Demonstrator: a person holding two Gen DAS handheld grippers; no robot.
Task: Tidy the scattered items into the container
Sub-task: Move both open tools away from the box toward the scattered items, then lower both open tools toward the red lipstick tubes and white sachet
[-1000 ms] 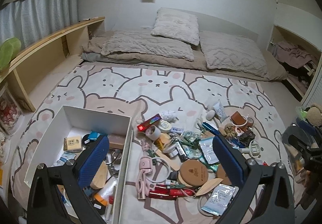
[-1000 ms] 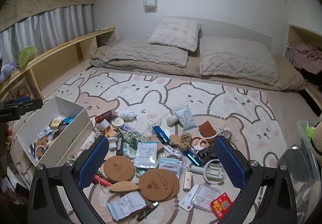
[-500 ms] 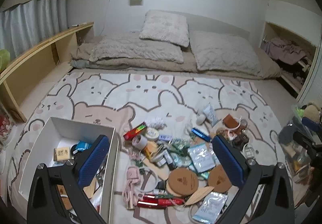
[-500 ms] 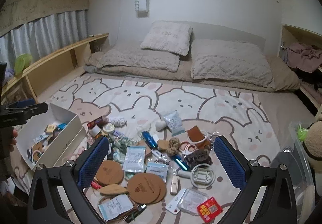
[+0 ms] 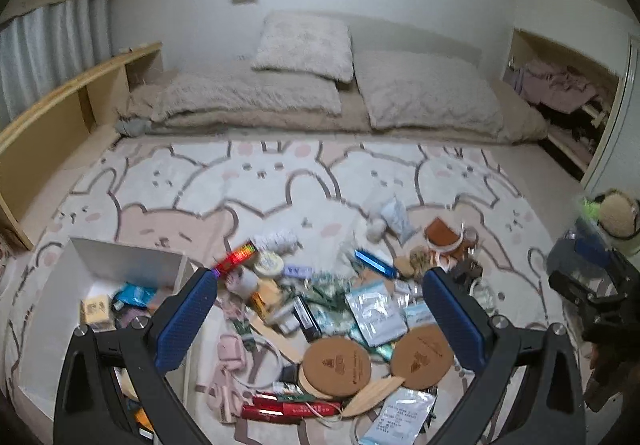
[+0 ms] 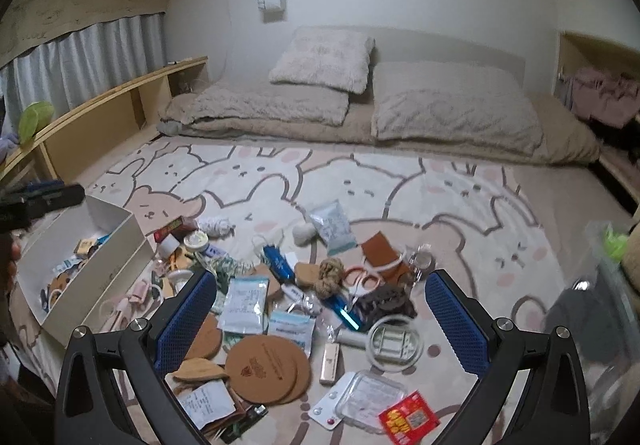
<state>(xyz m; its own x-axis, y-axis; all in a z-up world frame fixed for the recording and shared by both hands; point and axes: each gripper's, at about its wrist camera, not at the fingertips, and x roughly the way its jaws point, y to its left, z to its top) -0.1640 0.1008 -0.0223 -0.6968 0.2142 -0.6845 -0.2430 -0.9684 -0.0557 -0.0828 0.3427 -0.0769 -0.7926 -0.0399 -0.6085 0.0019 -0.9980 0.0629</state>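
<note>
Clutter heaped beside a half-filled box

Clutter [image 5: 320, 309] lies in a dense pile on the rug [image 5: 280, 181], just right of the white box [image 5: 120, 257], which serves as the landmark. Both grippers hang above the pile with fingers spread wide and nothing between them.

The left gripper [image 5: 320, 321] sits nearer the box; its left finger [image 5: 184, 321] overlaps the box's right wall in this view, while the pile lies straight ahead and slightly below the fingers. The right gripper [image 6: 320, 321] is farther from the box [image 6: 100, 253] and hangs over the pile's far-from-box half.

Ahead of the left fingers, two cork discs [image 5: 336, 365] lie flat, side by side, well right of the box. A red tube [image 5: 292, 411] lies near them, its long axis running left-right, across the finger line. A pink cable [image 5: 230, 365] rests just beside the box wall.

The box already holds several small things: a tan cube [image 5: 95, 310], a teal packet [image 5: 134, 293], and others too blurred to name. Judging by this, most of the pile remains to be moved, and the left gripper seems better placed for the box-side pieces.
</note>
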